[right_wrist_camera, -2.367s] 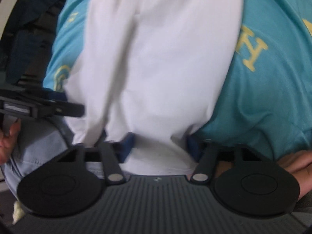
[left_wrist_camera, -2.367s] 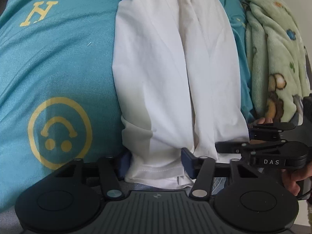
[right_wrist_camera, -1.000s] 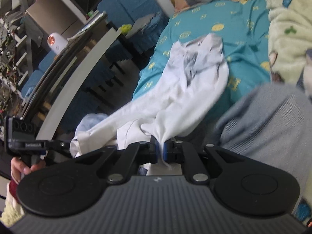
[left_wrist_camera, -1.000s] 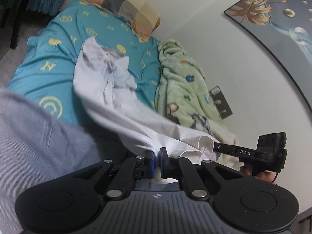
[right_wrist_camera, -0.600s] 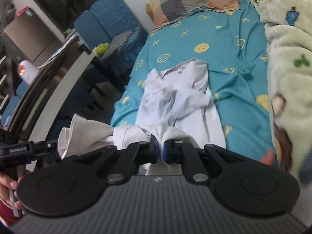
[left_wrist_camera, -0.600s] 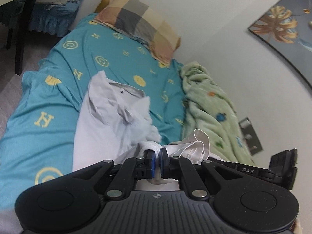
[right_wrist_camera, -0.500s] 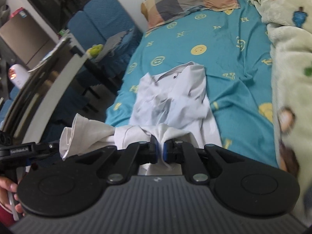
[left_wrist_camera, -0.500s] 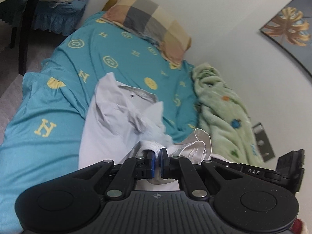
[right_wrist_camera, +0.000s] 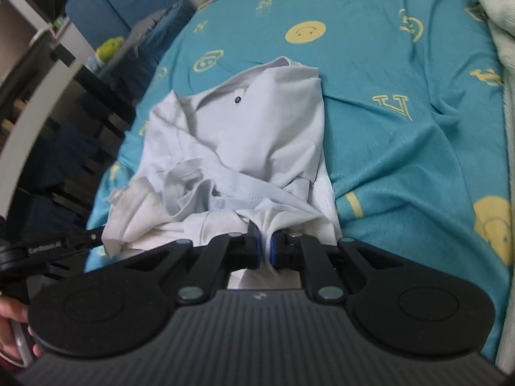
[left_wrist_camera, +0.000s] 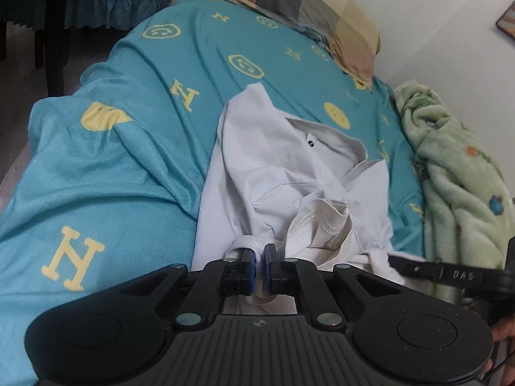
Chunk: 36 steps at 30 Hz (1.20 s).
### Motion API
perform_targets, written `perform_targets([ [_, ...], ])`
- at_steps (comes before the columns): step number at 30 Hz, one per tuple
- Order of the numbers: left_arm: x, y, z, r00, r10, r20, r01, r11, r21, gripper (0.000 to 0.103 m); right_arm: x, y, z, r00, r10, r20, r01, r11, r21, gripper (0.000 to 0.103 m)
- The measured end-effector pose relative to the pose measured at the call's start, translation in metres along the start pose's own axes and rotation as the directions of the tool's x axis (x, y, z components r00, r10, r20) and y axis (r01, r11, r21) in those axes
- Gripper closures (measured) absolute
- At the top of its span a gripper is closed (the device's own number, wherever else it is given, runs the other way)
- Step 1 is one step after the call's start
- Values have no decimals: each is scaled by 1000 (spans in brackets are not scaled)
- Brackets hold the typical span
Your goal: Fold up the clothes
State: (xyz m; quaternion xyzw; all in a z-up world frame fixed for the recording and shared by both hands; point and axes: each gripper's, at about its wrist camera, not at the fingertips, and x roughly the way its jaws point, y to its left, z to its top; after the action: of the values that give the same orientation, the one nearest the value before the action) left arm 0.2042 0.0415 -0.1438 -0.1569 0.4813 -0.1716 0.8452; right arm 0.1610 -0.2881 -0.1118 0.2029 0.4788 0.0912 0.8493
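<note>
The white shirt [left_wrist_camera: 289, 167] lies lengthwise on the teal bedsheet [left_wrist_camera: 106, 167], its collar end toward 12 o'clock from both pairs of jaws and its near hem bunched at 6 o'clock, right at the fingertips. The left gripper [left_wrist_camera: 260, 268] and the right gripper [right_wrist_camera: 263, 247] are both closed on that hem, 1 corner each, so neither is nearer. Both point steeply down toward the bed, side by side.

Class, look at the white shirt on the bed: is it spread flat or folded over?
Partly folded: the white shirt has its lower part doubled onto itself, bunched near the collar, not flat.
</note>
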Motion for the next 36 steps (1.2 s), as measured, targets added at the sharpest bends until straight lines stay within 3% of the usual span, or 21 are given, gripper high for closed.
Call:
perform_targets([
  [6, 7, 7, 1, 1000, -24, -7, 24, 1000, 4, 95, 13, -9, 8, 999, 20, -40, -18, 998, 58, 92],
  [9, 1, 4, -2, 1000, -21, -5, 21, 1000, 18, 88, 10, -10, 8, 998, 32, -45, -28, 996, 80, 90],
  [10, -2, 2, -3, 1000, -19, -4, 19, 1000, 24, 79, 7, -9, 7, 998, 33, -45, -29, 997, 72, 89],
  [13, -18, -6, -9, 1000, -25, 10, 24, 999, 42, 56, -4, -2, 2, 998, 49, -33, -48, 998, 37, 72],
  [15, -28, -9, -16, 1000, -24, 5, 24, 998, 66, 49, -13, 2, -5, 996, 82, -23, -81, 996, 39, 46],
  [17, -37, -10, -26, 1000, -18, 2, 18, 996, 85, 49, -24, 5, -13, 996, 86, -5, -86, 996, 29, 45],
  [23, -55, -13, -52, 999, 10, -41, -6, 995, 99, 48, -58, 1, -38, 999, -2, 54, 1, 1000, 21, 45],
  [27, -45, -15, -57, 997, 29, -77, -19, 992, 123, 56, -55, -11, -45, 997, -75, 25, 75, 997, 28, 44],
  [29, -37, -13, -58, 994, 37, -103, -24, 992, 123, 72, -45, -15, -45, 996, -90, -10, 90, 996, 29, 44],
  [31, -31, -10, -60, 993, 30, -117, -16, 993, 116, 81, -35, -11, -48, 994, -99, -37, 99, 995, 3, 46],
  [32, -31, -9, -61, 993, 19, -115, -6, 993, 116, 92, -32, -8, -49, 994, -101, -41, 100, 995, -18, 53],
  [35, -38, -10, -61, 996, 25, -83, -16, 993, 115, 100, -25, -2, -52, 992, -117, -48, 114, 992, -57, 85],
  [36, -44, -10, -60, 997, 27, -69, -19, 994, 110, 100, -25, -1, -53, 992, -122, -42, 119, 991, -68, 91],
])
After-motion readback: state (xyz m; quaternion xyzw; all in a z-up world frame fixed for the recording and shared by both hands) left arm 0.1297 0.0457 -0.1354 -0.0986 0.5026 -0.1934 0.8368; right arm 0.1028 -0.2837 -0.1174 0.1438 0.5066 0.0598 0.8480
